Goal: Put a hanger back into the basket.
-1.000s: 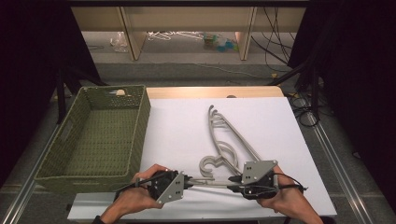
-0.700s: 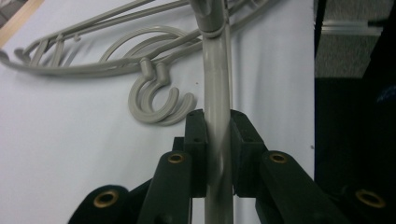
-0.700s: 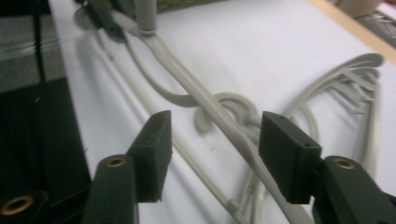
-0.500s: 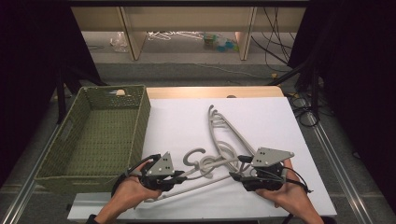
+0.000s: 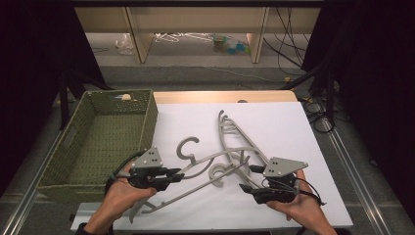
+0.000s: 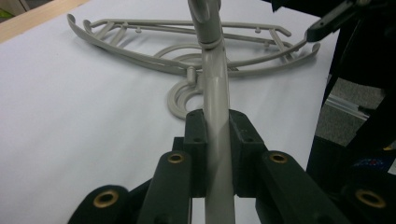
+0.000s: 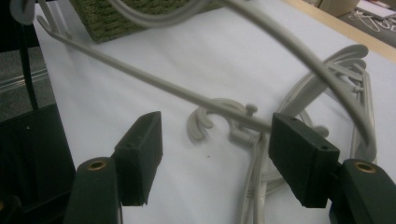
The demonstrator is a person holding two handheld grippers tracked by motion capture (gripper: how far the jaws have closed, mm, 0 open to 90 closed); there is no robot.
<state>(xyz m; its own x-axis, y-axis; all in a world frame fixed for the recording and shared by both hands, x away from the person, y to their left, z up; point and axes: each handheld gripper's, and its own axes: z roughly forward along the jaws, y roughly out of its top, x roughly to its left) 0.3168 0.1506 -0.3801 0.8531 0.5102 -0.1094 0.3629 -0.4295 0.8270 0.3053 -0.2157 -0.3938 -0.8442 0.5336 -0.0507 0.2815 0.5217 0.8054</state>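
Since a second ago, left hand-held gripper [image 5: 177, 175] has lifted the grey hanger [image 5: 210, 161] toward the basket [image 5: 105, 142], still pinching its arm; right hand-held gripper [image 5: 247, 178] has just been opening, jaws now spread, gripping nothing. Second hanger [image 5: 235, 134] lies flat mid-tabletop [image 5: 288, 127]. Open white surface right and behind.

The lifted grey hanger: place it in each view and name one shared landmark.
High view: lifted hanger, low centre, its arm clamped in the left gripper.
Left gripper view: centre, its arm between the pads.
Right gripper view: its bar crosses the upper part.
Landmark: white table sheet.
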